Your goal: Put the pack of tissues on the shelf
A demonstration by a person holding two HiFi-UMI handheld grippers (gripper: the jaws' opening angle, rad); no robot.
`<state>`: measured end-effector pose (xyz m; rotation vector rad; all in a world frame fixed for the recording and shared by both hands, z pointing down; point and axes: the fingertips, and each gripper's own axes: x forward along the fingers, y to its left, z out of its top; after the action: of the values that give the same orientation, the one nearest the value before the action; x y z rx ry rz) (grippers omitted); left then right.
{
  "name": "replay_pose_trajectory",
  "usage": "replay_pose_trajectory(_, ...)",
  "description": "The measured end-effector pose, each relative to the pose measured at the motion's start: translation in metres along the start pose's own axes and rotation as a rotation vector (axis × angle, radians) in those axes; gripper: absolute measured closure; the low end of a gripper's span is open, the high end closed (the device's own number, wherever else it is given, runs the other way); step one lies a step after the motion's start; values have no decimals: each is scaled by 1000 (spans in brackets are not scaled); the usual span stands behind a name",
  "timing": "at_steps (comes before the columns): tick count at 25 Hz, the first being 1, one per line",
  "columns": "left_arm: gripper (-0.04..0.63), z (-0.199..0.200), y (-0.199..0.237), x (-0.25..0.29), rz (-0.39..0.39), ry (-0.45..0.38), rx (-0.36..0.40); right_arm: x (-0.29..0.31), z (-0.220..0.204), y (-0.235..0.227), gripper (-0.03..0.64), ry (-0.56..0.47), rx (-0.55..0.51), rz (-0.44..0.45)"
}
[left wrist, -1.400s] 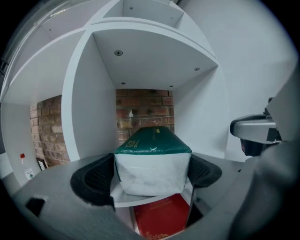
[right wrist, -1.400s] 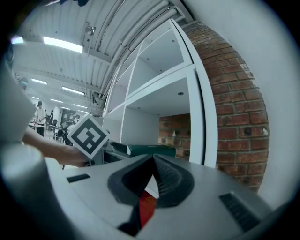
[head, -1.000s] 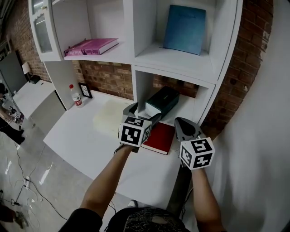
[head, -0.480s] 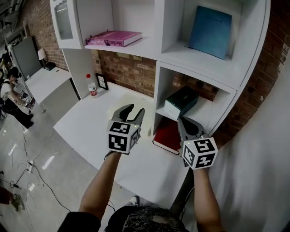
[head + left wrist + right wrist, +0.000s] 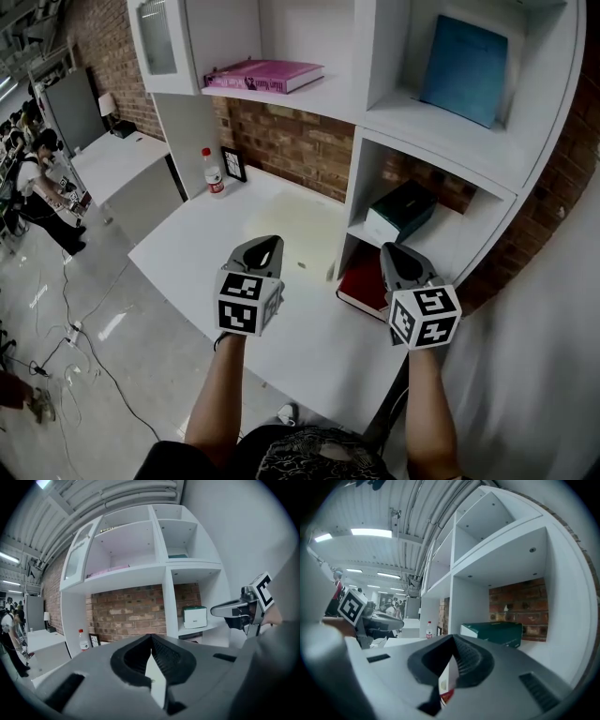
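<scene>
Tissue pack (image 5: 401,210), dark green: on lower shelf (image 5: 448,244) compartment, above red book (image 5: 362,281); L gripper (image 5: 266,244) over desk (image 5: 202,248), R gripper (image 5: 395,253) nr shelf front, both apart from pack, jaws clenched, empty.

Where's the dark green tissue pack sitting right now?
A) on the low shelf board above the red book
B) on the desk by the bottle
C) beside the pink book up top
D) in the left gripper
A: the tissue pack rests on the shelf board, above the red book.
</scene>
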<state>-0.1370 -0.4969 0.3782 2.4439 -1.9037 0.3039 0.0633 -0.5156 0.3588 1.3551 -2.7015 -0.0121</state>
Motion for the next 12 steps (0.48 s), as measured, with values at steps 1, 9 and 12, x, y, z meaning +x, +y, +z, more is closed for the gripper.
replay_pose_trajectory(1, 586, 0, 2, -2, 2, -4, -4, 1, 0, 1, 614, -1, 2, 1)
replay_pose_trajectory(9, 586, 6, 5, -7, 3, -20, -18, 5, 0, 5, 614, -2, -6, 9)
replay_pose_trajectory(12, 586, 9, 0, -5, -7, -21, -11, 4, 2, 4, 614, -5, 1, 11)
